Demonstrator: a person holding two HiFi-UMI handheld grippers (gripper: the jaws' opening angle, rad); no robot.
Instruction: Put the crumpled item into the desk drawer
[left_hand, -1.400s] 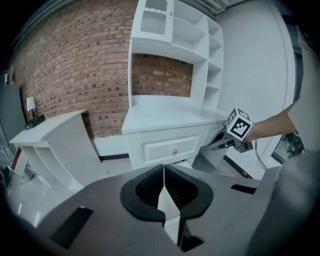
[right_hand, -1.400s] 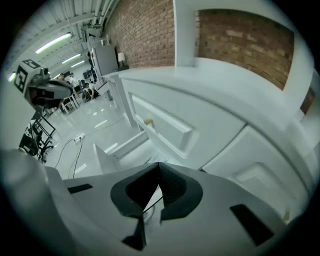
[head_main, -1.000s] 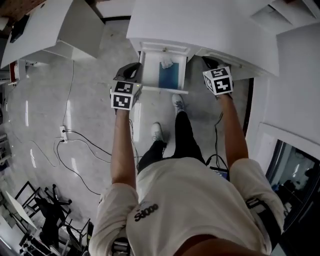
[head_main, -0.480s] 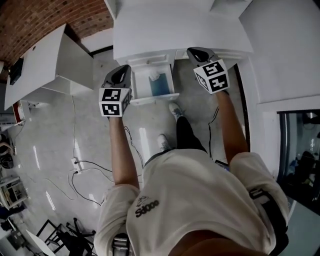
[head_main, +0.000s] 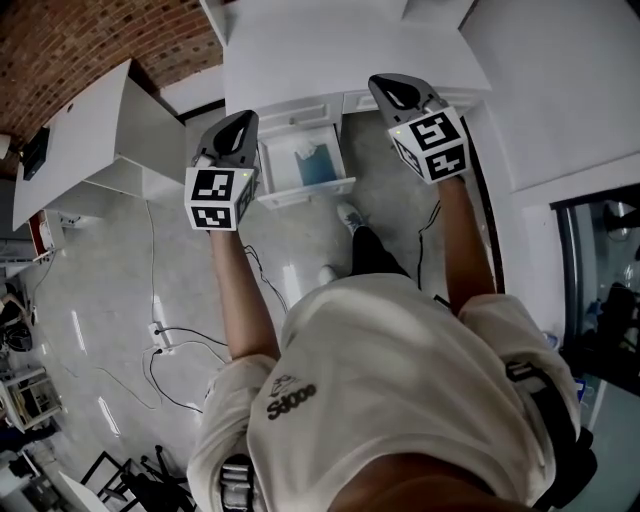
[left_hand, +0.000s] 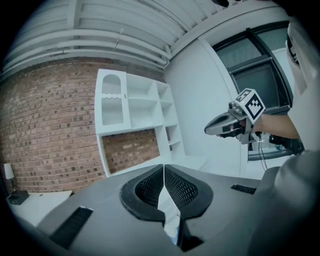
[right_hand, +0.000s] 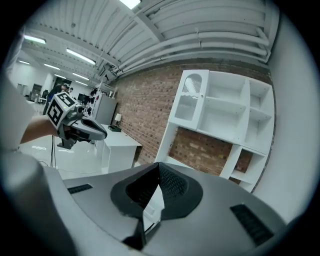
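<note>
Head view: crumpled item (head_main: 306, 153) in drawer (head_main: 303, 190)

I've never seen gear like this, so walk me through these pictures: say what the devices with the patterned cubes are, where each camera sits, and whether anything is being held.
There is no robot here. A person holds a hand-operated gripper in each hand, and the patterned cubes are part of those grippers.

The head view comes from a camera on the person's head, looking steeply down. It shows the left gripper and right gripper held out toward a white desk whose drawer stands open. In the drawer are a white crumpled item and something blue.

The other two views come from cameras riding on each gripper, looking along its jaws toward a brick wall and white shelves. In both, the jaws are together with nothing between them, so neither gripper holds anything.
</note>
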